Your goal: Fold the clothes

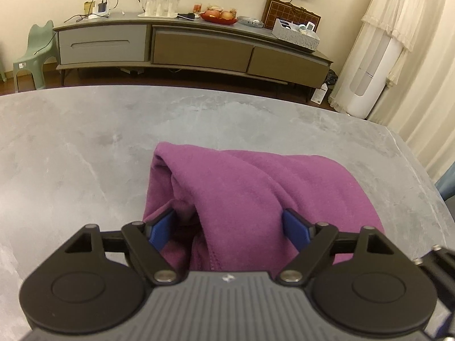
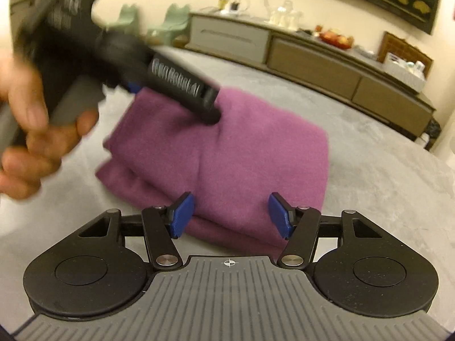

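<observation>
From the left wrist, our left gripper (image 1: 227, 224) hangs with jaws spread, empty, over the near edge of the purple garment (image 1: 256, 187), bundled in layers on the table (image 1: 71, 147). We should pinch every layer together.

From the right wrist, our right gripper (image 2: 231, 213) is likewise spread. Blur hides whether the left one touches cloth.

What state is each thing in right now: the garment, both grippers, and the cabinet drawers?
Garment: folded into a thick bundle, lying on the table.
Left gripper: open, fingers either side of a fabric fold, not pinching.
Right gripper: open, at the bundle's near edge.
Hand: gripping the left gripper's handle, motion-blurred.
Drawers: shut.
</observation>
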`<state>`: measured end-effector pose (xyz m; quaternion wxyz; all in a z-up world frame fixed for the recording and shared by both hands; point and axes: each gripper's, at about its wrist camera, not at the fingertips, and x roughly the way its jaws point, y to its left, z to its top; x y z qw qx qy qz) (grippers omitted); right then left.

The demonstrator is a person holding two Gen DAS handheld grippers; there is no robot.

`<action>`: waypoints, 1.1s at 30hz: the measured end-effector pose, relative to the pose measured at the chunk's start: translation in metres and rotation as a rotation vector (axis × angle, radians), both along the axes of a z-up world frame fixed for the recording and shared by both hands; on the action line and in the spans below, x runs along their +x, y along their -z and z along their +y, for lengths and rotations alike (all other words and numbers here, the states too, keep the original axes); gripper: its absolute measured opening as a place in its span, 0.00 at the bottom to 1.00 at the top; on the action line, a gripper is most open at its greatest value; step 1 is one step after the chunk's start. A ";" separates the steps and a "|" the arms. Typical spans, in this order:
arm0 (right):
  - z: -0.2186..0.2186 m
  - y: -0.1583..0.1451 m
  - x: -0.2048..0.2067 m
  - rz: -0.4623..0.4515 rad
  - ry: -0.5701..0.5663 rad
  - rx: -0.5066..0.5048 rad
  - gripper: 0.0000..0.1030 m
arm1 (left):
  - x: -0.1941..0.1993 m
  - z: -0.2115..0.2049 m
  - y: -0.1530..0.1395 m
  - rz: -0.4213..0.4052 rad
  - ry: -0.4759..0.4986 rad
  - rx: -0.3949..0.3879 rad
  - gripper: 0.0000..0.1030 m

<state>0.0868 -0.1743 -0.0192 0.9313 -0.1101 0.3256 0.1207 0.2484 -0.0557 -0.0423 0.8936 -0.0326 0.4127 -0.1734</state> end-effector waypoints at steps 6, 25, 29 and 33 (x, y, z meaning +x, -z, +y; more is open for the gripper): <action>0.020 0.011 0.004 -0.041 0.001 -0.012 0.60 | 0.002 0.002 -0.002 0.006 0.011 0.002 0.81; 0.094 0.022 0.018 -0.077 -0.103 -0.084 0.53 | 0.034 0.040 0.009 0.004 -0.090 0.043 0.71; 0.105 0.026 0.012 -0.088 -0.102 -0.134 0.53 | 0.037 0.040 0.011 0.002 -0.083 0.063 0.76; 0.114 0.031 -0.004 -0.111 -0.099 -0.161 0.53 | 0.030 0.043 0.005 -0.009 -0.088 0.062 0.74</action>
